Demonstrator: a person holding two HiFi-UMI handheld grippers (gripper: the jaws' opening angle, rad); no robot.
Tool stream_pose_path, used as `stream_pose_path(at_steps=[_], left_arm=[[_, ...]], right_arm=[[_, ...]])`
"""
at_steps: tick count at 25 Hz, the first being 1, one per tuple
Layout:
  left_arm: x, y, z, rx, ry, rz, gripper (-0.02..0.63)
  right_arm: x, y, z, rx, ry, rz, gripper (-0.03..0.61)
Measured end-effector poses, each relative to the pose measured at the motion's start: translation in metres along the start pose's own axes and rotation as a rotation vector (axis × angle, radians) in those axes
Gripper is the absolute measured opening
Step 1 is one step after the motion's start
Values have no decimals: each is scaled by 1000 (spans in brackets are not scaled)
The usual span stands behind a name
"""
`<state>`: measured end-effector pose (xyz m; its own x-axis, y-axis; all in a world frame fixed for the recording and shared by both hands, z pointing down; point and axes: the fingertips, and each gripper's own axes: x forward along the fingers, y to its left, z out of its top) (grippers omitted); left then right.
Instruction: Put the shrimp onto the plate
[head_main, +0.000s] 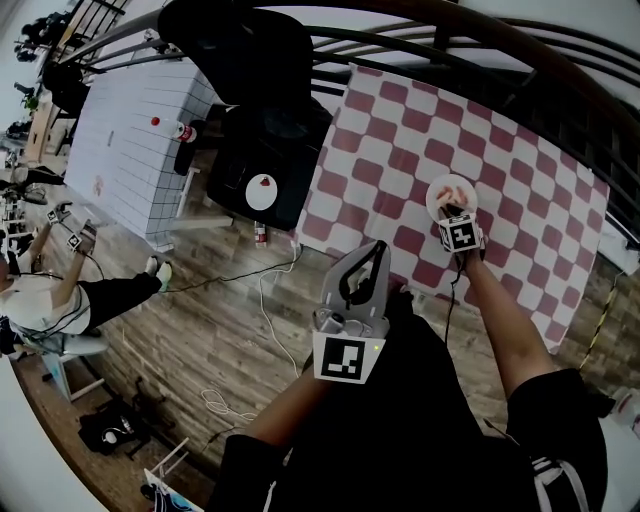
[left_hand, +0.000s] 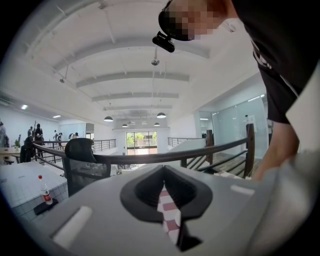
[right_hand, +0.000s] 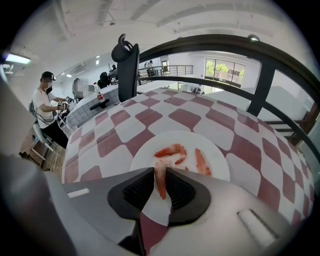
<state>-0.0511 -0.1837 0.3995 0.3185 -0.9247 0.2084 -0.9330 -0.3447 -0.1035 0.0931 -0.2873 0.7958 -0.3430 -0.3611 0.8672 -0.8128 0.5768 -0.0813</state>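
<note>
A white plate (right_hand: 220, 161) lies on the red-and-white checked tablecloth (right_hand: 150, 117), and two orange shrimp (right_hand: 171, 150) rest on it. My right gripper (right_hand: 160, 172) points steeply down over the near rim of the plate, shut on a third shrimp (right_hand: 160, 184) that hangs between its pads. In the head view the plate (head_main: 438, 195) is just beyond the right gripper (head_main: 458, 216). My left gripper (head_main: 364, 262) hovers off the table's near edge with its jaw tips together and nothing in them; through it I see only a strip of the cloth (left_hand: 167, 210).
A black office chair (head_main: 265, 150) stands left of the table, with a white tiled counter (head_main: 130, 130) beyond it. A dark railing (right_hand: 260, 55) runs along the table's far side. A seated person (head_main: 60, 295) and loose cables (head_main: 265, 300) are on the wooden floor.
</note>
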Motion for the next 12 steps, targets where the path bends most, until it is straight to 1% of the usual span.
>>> stream_pose_path(at_steps=[3, 7, 12], left_arm=[[-5, 4, -6, -48, 4, 27, 11], [-6, 6, -9, -69, 2, 42, 11], [-9, 6, -6, -70, 1, 50, 11]], right_arm=[[0, -1, -1, 3, 8, -4, 72], [2, 0, 1, 12, 11, 1, 77], [-1, 0, 3, 30, 13, 17, 83]])
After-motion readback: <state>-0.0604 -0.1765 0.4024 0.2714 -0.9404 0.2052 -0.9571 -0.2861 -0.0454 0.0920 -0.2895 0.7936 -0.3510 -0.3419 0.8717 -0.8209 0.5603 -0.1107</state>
